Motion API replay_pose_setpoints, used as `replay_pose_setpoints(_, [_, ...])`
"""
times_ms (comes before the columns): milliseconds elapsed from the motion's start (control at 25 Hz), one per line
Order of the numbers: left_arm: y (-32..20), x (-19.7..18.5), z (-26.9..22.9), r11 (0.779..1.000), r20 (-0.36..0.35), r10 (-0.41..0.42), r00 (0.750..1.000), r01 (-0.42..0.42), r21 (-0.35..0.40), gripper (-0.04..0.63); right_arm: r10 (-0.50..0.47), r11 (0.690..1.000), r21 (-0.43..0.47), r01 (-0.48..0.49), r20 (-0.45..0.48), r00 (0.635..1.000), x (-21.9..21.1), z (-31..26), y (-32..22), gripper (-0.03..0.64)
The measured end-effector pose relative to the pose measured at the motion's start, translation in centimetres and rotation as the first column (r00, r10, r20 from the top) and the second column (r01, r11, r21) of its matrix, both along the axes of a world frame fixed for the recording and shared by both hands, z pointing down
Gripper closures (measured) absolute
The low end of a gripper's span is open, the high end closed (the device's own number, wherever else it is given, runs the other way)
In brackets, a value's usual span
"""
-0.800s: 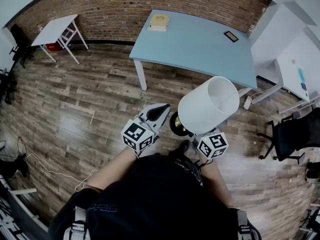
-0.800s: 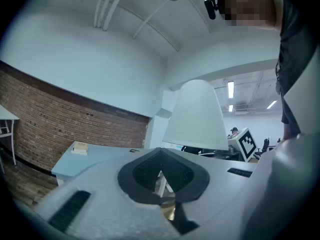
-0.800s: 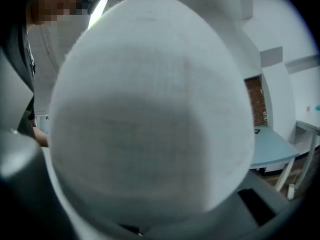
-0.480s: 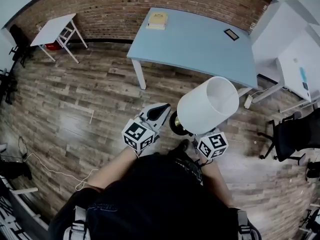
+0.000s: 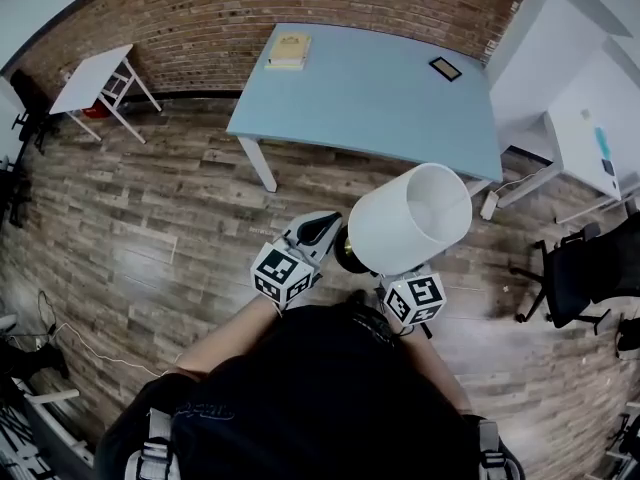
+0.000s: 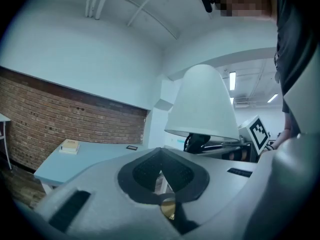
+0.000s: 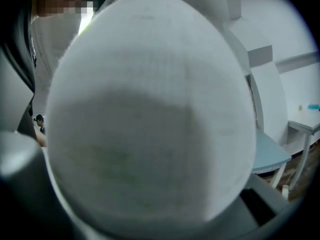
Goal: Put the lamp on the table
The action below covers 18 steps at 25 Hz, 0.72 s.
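The lamp is off the floor, carried between both grippers. Its white shade (image 5: pixel 410 218) tilts toward the light blue table (image 5: pixel 370 98), and its dark round base (image 5: pixel 349 256) shows beside it. My left gripper (image 5: pixel 324 232) reaches in from the left. In the left gripper view its jaws (image 6: pixel 161 171) are shut on a brass part of the lamp (image 6: pixel 168 207), with the shade (image 6: pixel 202 104) above. My right gripper (image 5: pixel 405 280) sits under the shade, its fingertips hidden. The shade (image 7: pixel 150 119) fills the right gripper view, held between the jaws.
A yellowish book (image 5: pixel 288 50) and a small dark device (image 5: pixel 445 68) lie on the blue table. A white folding table (image 5: pixel 90 73) stands at far left by the brick wall. A white desk (image 5: pixel 590 138) and a black office chair (image 5: pixel 590 268) are at right. Wood floor (image 5: pixel 150 218) lies between.
The blue table has come nearer and shifted left in the head view as the person carries the lamp toward it. Both grippers keep the same hold on the lamp.
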<state>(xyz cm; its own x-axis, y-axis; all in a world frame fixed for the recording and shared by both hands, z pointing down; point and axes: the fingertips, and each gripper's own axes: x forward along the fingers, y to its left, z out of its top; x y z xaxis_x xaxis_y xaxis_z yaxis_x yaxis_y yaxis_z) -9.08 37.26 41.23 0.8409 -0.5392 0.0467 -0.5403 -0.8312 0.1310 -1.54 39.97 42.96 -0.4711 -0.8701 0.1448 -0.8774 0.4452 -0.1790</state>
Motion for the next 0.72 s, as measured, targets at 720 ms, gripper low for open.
replay_pose_setpoints(720, [-7.6, 12.0, 0.0, 0.998, -0.05, 0.002, 0.999, -0.005, -0.064, 0.586, 0.0, 0.999, -0.035, -0.001, -0.025, 1.0, 10.7, 0.2, -5.9, 0.5])
